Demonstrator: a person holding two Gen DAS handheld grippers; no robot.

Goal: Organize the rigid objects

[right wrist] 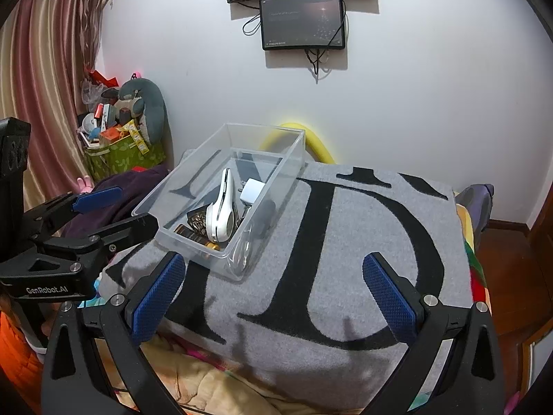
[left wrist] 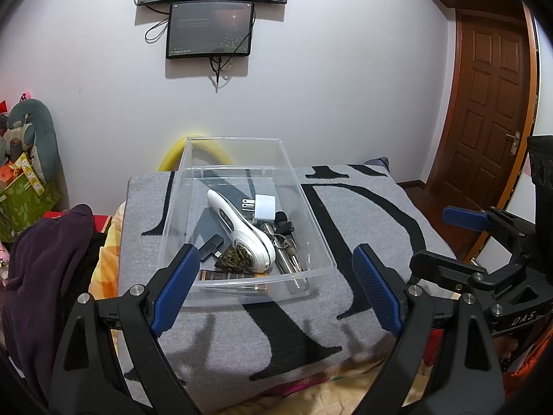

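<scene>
A clear plastic box [left wrist: 312, 207] rests on a grey blanket with black letters [left wrist: 366, 221]. It holds a white lint shaver [left wrist: 242, 231], a white charger plug [left wrist: 264, 207], a bunch of keys [left wrist: 285, 240], a small black item [left wrist: 211, 247], a brown patterned piece [left wrist: 235, 259] and a dark flat box [left wrist: 228, 276]. My left gripper [left wrist: 274, 250] is open before the box's near wall, holding nothing. My right gripper [right wrist: 273, 263] is open over the blanket, right of the box [right wrist: 273, 207], also holding nothing. The shaver [right wrist: 221, 214] and plug [right wrist: 252, 190] show there too. Each gripper appears in the other's view [left wrist: 432, 237] [right wrist: 138, 207].
A purple garment [left wrist: 48, 263] lies left of the blanket. A green bag of odds and ends [right wrist: 121, 159] and a grey plush [right wrist: 145, 103] stand in the corner. A yellow tube [right wrist: 311, 138] curves behind the box. Two screens [left wrist: 209, 29] hang on the wall; a wooden door [left wrist: 490, 103] is right.
</scene>
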